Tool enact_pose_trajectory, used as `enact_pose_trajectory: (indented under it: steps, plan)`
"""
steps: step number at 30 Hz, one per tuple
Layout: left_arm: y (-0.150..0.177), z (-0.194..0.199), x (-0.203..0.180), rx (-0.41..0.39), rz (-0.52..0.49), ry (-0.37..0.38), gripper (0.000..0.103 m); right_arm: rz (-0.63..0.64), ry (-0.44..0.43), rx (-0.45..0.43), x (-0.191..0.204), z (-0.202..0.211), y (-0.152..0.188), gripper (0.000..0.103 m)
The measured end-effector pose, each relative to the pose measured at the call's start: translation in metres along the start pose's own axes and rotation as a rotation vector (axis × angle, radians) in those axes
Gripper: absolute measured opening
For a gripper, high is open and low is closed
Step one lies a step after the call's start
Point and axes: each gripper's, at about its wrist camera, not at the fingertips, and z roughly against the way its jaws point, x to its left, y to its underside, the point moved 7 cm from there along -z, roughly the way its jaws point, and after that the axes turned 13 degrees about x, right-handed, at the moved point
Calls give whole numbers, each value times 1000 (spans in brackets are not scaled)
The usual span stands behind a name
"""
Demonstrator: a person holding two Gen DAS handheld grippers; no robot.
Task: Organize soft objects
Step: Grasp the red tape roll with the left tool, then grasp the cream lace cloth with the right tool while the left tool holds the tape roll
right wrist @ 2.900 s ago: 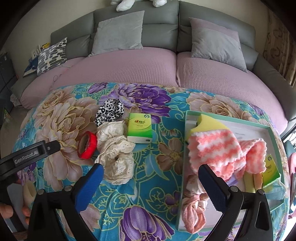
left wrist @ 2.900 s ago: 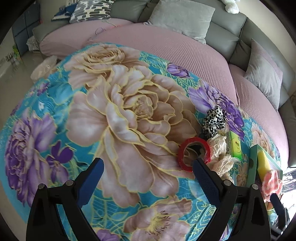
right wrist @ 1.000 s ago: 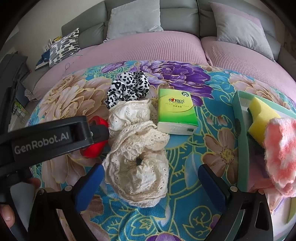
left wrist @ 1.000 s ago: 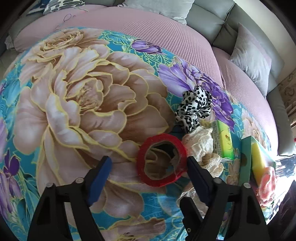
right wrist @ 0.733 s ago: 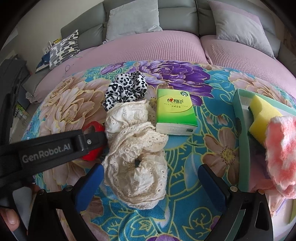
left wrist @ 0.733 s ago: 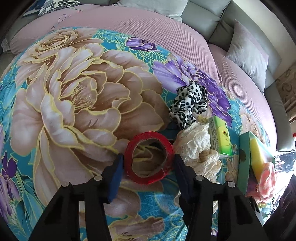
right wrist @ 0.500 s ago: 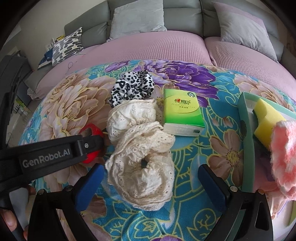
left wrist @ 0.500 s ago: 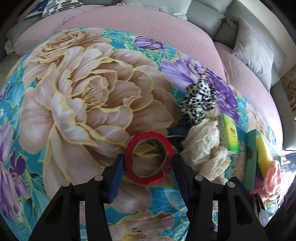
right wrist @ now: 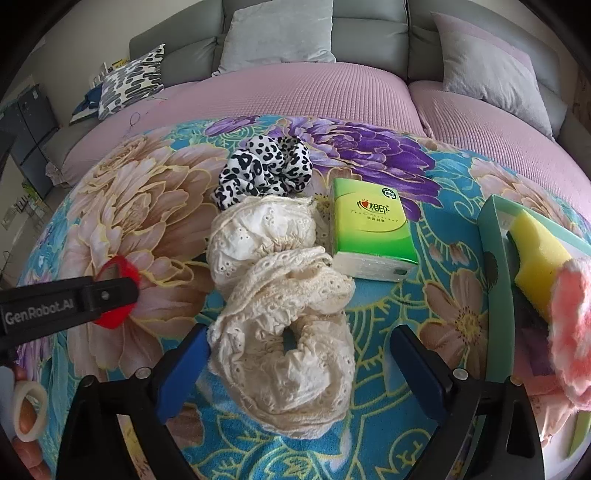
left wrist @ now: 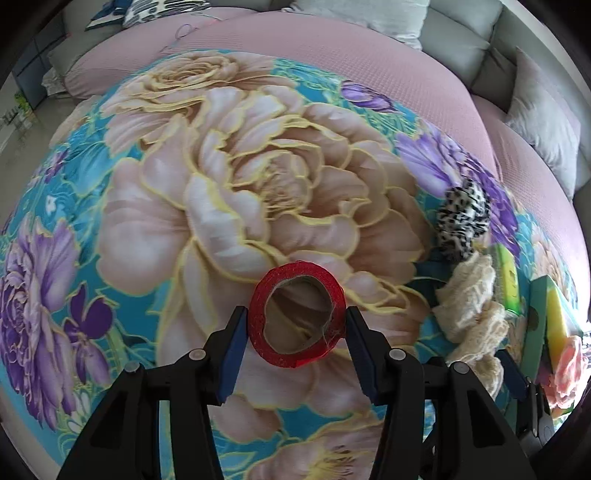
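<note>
My left gripper [left wrist: 295, 328] is shut on a red tape roll [left wrist: 260, 325] and holds it lifted above the floral cloth [left wrist: 221, 184]; the roll [right wrist: 118, 267] also shows in the right wrist view. My right gripper [right wrist: 295, 365] is open, its fingers either side of a cream lace scrunchie [right wrist: 288, 354]. A second cream scrunchie [right wrist: 258, 236] and a leopard-print scrunchie [right wrist: 266, 166] lie behind it. A green tissue pack [right wrist: 369, 225] lies to the right.
A teal tray [right wrist: 495, 280] at the right holds a yellow sponge [right wrist: 539, 254] and pink fluffy cloths [right wrist: 572, 332]. Behind the cloth are a pink-covered sofa [right wrist: 295, 96] and grey cushions [right wrist: 277, 33].
My left gripper closed on the red tape roll and lifted it off the cloth, moving left. My right gripper came in closer around the near cream scrunchie, still open.
</note>
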Motion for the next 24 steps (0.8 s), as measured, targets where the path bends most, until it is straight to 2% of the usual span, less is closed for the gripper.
enact_pose_trajectory:
  steps: [2, 6, 8, 10, 14, 16, 19, 24]
  plan:
    - [0, 2, 7, -3, 13, -12, 54, 6, 14, -4, 1, -1, -1, 96]
    - [0, 5, 19, -9, 36, -20, 54, 11, 26, -15, 2, 0, -3, 83]
    - [1, 7, 22, -11, 43, -21, 54, 11, 23, -22, 3, 2, -3, 74]
    - [3, 8, 23, -11, 43, -18, 54, 10, 18, -29, 4, 4, -3, 56]
    - [2, 8, 18, -12, 35, -15, 54, 1, 6, -34, 2, 7, -3, 41]
    - [1, 9, 16, -17, 32, -15, 54, -8, -8, -36, 0, 9, -3, 30]
    - [0, 11, 12, -26, 29, -16, 54, -15, -24, -43, -2, 13, -2, 24]
    - [3, 16, 10, -40, 23, -17, 54, -16, -26, -65, -1, 24, -2, 23]
